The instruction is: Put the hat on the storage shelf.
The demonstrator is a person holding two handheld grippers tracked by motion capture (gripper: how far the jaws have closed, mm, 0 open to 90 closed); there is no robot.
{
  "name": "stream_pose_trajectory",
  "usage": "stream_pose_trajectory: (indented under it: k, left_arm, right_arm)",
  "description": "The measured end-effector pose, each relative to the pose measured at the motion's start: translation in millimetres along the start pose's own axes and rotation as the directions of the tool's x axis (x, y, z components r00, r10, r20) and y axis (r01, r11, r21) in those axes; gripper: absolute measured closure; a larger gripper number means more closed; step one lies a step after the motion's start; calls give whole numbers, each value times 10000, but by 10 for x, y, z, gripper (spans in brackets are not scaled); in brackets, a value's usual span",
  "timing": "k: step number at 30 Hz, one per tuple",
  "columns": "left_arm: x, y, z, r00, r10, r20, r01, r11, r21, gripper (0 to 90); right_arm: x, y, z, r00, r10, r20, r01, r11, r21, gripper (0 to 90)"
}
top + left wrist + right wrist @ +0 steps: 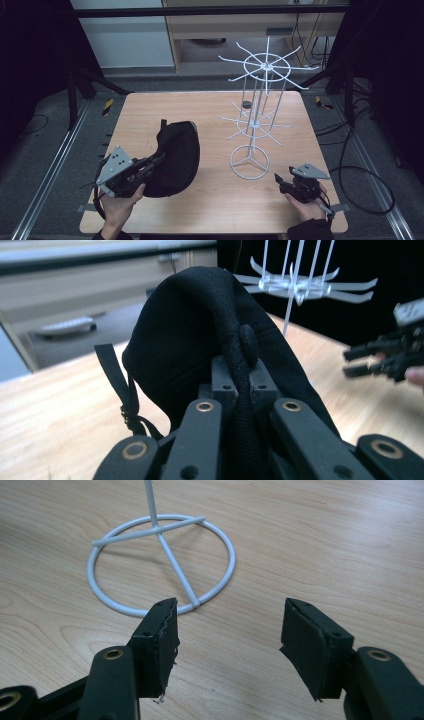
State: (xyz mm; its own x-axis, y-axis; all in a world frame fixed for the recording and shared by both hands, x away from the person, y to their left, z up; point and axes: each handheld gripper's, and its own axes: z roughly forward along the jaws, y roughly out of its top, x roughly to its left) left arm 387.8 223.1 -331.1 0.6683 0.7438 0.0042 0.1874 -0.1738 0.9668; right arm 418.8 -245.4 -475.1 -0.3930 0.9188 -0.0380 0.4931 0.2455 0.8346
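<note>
Wooden desk carries a white wire rack right of centre, ring base toward the near edge, spoked tiers above. Black cap sits left of centre, nearer the near edge, touching the desk, pinched at its near rim by the left claw; in the left gripper view the jaws are clamped on a fabric ridge beside the crown button. Right claw is held wide and empty, low over the desk near the near-right corner, just short of the rack base. Judged step: cap to be lifted and hung on a spoke. Grip should be kept firm, cap raised clear before swinging right, rack steadied by the right claw if needed. Strap buckle is hard to make out; the cap's underside is hidden; a small dark object behind the rack cannot be identified.
</note>
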Motion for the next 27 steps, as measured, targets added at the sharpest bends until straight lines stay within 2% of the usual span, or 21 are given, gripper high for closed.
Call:
stream_pose_trajectory:
  k: [1,2,5,6,9,10,11,13,14,16,17,18,19,20,21,27]
  left_arm:
    - [7,44,-2,9999,-128,84,130,9995,-290,856]
    - [7,44,-2,9999,-128,84,130,9995,-290,856]
    - [14,118,-9,9993,-235,283,258,9961,-845,856]
    - [14,118,-9,9993,-235,283,258,9961,-845,856]
    - [14,200,-37,9989,-189,431,245,9908,-1328,856]
    - [12,229,-48,9986,-130,522,208,9884,-1506,856]
    - [-2,292,-78,9983,-97,578,205,9817,-1892,856]
    - [-16,367,-106,9978,-45,658,187,9760,-2170,856]
    - [-16,367,-106,9978,-45,658,187,9760,-2170,856]
    - [-38,446,-127,9970,-8,772,196,9699,-2426,856]
    - [-64,528,-148,9965,75,831,148,9644,-2639,856]
    - [-64,528,-148,9965,75,831,148,9644,-2639,856]
    - [-93,609,-165,9959,186,887,71,9596,-2813,856]
    - [-93,609,-165,9959,186,887,71,9596,-2813,856]
    - [-113,656,-173,9951,252,960,42,9556,-2945,856]
    - [-201,834,-173,9926,546,1084,-157,9435,-3310,856]
  right_arm:
    - [0,-1,-1,10000,15,14,-15,10000,-6,399]
    - [-1,-2,0,10000,14,14,-14,10000,-11,399]
    - [-2,-1,2,10000,-10,20,10,10000,-15,399]
    - [-2,-1,2,10000,-18,22,18,10000,-12,400]
    - [-2,-2,2,10000,-22,21,22,10000,-23,400]
    - [-2,-2,2,10000,-22,21,22,10000,-23,400]
    - [-3,-2,3,10000,-21,23,21,10000,-27,400]
    - [-3,-3,4,10000,-27,12,27,10000,-9,400]
    - [-3,-3,4,10000,-27,12,27,10000,-9,400]
    - [-2,-3,6,10000,-30,7,30,10000,-7,401]
    - [-3,-3,4,10000,-8,10,8,10000,-14,400]
    - [-3,-3,4,10000,10,12,-10,10000,-10,400]
    - [-3,-4,5,10000,11,13,-11,10000,-8,400]
    - [-3,-4,5,10000,11,13,-11,10000,-8,400]
    - [-3,-5,5,10000,17,13,-17,10000,-4,400]
    - [-5,-7,9,10000,8,27,-8,10000,4,400]
